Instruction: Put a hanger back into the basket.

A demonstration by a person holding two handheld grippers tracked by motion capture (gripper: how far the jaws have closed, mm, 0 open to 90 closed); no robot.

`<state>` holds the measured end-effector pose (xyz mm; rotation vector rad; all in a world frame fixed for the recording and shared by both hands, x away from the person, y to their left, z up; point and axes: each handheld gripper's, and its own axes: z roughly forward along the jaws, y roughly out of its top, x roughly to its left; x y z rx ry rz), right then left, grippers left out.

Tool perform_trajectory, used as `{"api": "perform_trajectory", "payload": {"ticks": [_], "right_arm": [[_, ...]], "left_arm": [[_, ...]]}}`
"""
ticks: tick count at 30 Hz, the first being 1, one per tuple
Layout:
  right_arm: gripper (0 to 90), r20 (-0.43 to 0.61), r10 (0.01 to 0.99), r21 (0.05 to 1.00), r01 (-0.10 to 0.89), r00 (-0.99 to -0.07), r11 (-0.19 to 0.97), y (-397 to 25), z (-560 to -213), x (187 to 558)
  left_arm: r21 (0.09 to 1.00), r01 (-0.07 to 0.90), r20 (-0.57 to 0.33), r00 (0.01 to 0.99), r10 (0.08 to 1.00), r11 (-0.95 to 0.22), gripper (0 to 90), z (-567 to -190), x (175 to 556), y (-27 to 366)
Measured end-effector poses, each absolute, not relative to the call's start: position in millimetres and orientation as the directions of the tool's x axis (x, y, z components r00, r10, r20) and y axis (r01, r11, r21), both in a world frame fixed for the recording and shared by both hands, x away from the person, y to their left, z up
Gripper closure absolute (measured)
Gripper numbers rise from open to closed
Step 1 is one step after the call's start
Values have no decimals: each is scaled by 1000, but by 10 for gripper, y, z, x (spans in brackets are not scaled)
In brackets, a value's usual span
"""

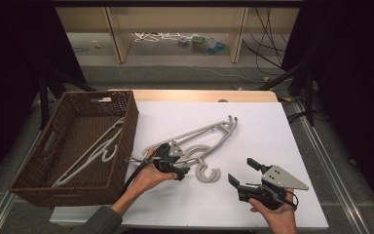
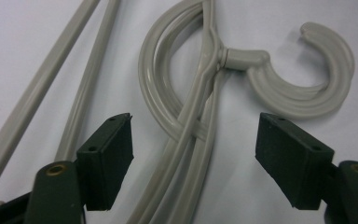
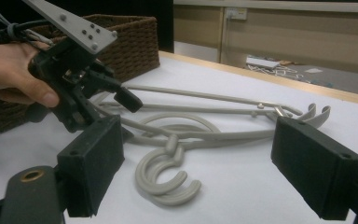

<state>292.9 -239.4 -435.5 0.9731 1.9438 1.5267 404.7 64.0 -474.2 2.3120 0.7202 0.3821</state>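
Note:
Two grey plastic hangers (image 1: 209, 132) lie stacked on the white table top, their hooks (image 1: 207, 173) pointing toward me. My left gripper (image 1: 183, 165) hovers just over their necks, open. In the left gripper view the jaws straddle the hangers' stems (image 2: 193, 140) without touching them, and the doubled hook (image 2: 307, 88) curls at the upper right. My right gripper (image 1: 243, 171) stands open near the front right, apart from the hangers. Its own view looks between the open right gripper (image 3: 198, 137) at the hooks (image 3: 165, 179) and at the left gripper (image 3: 116, 100) held by a hand.
A brown wicker basket (image 1: 132, 122) stands at the table's left with more grey hangers (image 1: 95, 151) lying inside. The white sheet (image 1: 268, 126) covers the table, with a wooden edge at the back. Beyond are a floor, shelving legs and cables.

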Motion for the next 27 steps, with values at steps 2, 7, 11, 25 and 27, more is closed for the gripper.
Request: {"api": "perform_trajectory", "payload": {"ticks": [2, 7, 11, 25, 27], "right_arm": [[178, 43, 777, 959, 243, -628, 144, -2413, -4348, 2928], [178, 43, 778, 958, 246, -627, 145, -2414, -4346, 2926], [179, 56, 772, 962, 240, -633, 127, -2394, -4356, 2933], [180, 44, 778, 959, 245, -626, 143, -2411, -4348, 2931], [181, 46, 777, 958, 247, -628, 144, -2410, -4344, 2927]], "left_arm": [[674, 401, 69, 803, 593, -620, 323, -4761, 4069, 639], [641, 434, 41, 804, 593, -633, 369, -4808, 4115, 622], [638, 430, 34, 813, 581, -639, 410, -4822, 4136, 595], [607, 401, 17, 857, 515, -687, 707, -4797, 4182, 659], [615, 380, 31, 864, 503, -691, 727, -4798, 4174, 643]]}}
